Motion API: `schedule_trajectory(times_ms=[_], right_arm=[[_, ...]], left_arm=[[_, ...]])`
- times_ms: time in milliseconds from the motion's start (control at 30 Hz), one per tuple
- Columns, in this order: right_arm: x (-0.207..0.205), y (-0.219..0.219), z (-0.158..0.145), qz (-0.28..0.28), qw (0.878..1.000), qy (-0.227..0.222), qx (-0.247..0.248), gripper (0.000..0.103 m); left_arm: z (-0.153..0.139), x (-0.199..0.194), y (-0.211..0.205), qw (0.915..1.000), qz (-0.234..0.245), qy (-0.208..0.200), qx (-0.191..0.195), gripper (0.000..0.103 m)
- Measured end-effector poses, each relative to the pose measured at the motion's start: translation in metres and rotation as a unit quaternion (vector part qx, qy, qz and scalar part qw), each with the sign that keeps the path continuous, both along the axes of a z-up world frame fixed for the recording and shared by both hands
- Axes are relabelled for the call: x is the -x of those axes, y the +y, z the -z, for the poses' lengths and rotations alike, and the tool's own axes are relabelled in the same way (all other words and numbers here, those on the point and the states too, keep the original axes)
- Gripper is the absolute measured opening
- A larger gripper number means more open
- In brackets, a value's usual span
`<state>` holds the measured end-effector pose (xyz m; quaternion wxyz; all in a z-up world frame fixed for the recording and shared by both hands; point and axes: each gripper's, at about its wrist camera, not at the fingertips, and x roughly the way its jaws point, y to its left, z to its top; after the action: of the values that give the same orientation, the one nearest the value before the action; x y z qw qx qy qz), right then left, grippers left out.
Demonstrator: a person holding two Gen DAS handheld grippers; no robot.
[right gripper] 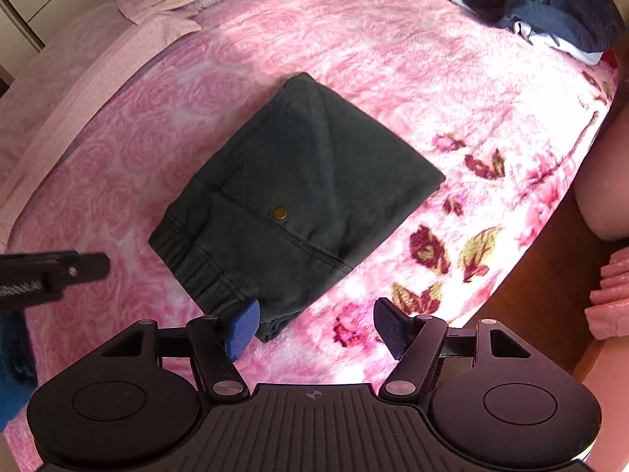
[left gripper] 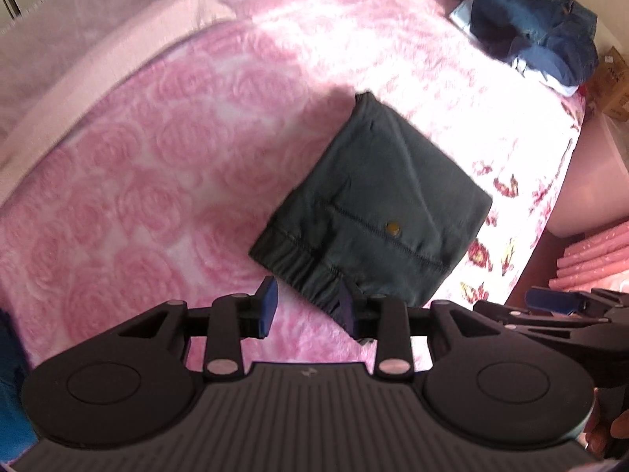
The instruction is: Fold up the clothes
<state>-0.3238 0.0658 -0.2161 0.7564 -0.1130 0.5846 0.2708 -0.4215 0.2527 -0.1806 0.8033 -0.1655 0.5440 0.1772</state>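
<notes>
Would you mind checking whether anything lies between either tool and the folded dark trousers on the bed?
Nothing visible does. The folded dark trousers lie alone on the pink blanket, with the right tool and left tool open just above the waistband edge.

A pink rose-patterned blanket [right gripper: 354,39] covers the bed, with a cardboard box [left gripper: 611,78] beside it.

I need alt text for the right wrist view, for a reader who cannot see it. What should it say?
A folded dark green garment with a brass snap lies on a pink rose-patterned blanket. The right gripper hangs above its near edge, open and holding nothing. A pile of blue clothes sits at the far corner.
</notes>
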Motion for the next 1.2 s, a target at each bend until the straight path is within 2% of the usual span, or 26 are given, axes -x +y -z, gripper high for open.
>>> schedule_trajectory(times_ms=[167,367,667,867,1067,1200], right_arm=[[-0.004,-0.002,-0.019,-0.002,1.0,-0.011,-0.006,0.068],[-0.006,0.003,-0.036,-0.027,0.999,-0.024,-0.003,0.068],[-0.017,0.012,-0.053,-0.091,0.995,-0.043,-0.01,0.068],[-0.045,0.007,-0.068,-0.154,0.985,-0.065,-0.045,0.068],[-0.077,-0.016,-0.084,-0.213,0.97,-0.091,-0.071,0.068],[-0.093,-0.035,-0.084,-0.239,0.964,-0.089,-0.075,0.068]], left_arm=[[-0.029,-0.002,-0.003,0.9995,-0.003,-0.021,-0.024,0.032],[-0.05,0.0,-0.006,0.9984,-0.021,-0.04,-0.034,0.032],[-0.072,0.009,-0.016,0.993,-0.087,-0.051,-0.062,0.032],[-0.087,0.001,-0.038,0.9818,-0.156,-0.058,-0.091,0.033],[-0.097,-0.013,-0.076,0.9692,-0.215,-0.066,-0.1,0.035],[-0.096,-0.014,-0.106,0.9613,-0.25,-0.063,-0.098,0.035]])
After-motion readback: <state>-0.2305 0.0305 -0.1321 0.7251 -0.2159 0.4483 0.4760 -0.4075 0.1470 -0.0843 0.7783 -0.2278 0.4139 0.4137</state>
